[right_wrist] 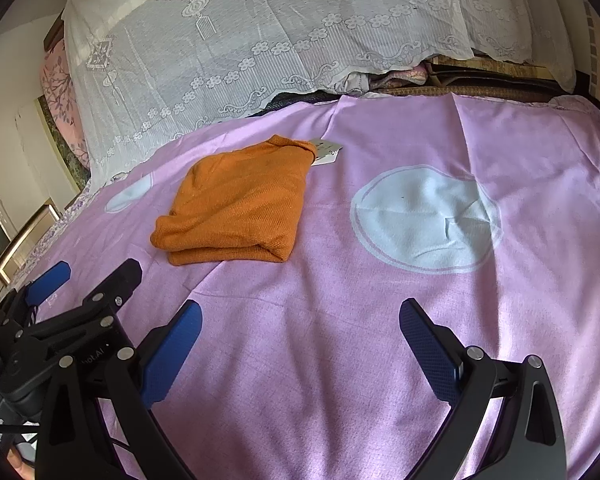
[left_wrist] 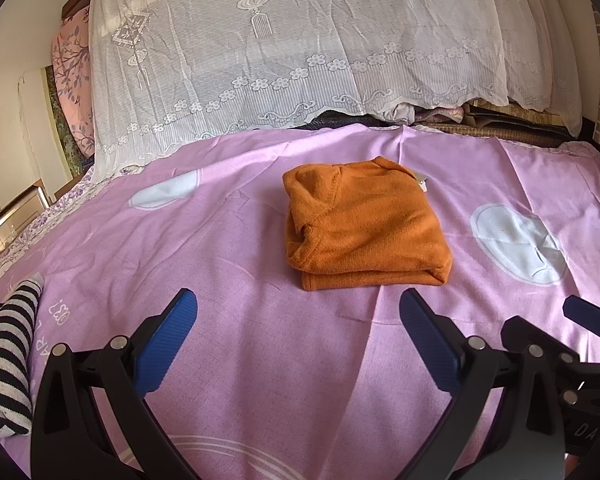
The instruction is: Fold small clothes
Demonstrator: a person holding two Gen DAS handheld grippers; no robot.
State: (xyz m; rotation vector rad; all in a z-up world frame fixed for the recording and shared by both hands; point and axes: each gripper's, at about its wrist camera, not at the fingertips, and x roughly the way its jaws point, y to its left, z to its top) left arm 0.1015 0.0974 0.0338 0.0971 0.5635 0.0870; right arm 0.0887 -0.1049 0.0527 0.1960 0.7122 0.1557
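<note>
On the bed, pink sheet [left_wrist: 260, 360] covers the whole work surface, lying mostly flat with a few creases. White lace cover [left_wrist: 300, 48] is draped over the stack at the far edge.

Orange knit garment [left_wrist: 364, 224] lies mid-sheet, already folded into a compact block of several layers, folded edge facing the grippers. It looks soft, light and slightly fuzzy, so likely limp when lifted; layers will probably slide apart if pinched at 1 corner only. Best hold, as a judgement: pinch the thick near edge through all layers, 1 gripper at each near corner. White tag [right_wrist: 327, 151] sticks out at its far corner.

Striped black-and-white garment [left_wrist: 8, 348] sits crumpled at the left edge of the left wrist view, probably next to fold.

Left gripper [left_wrist: 298, 340]: fingers spread wide, holding nothing, above bare sheet just short of the orange block. Right gripper [right_wrist: 300, 344]: also spread, empty, orange block ahead and to its left, well apart.
</note>
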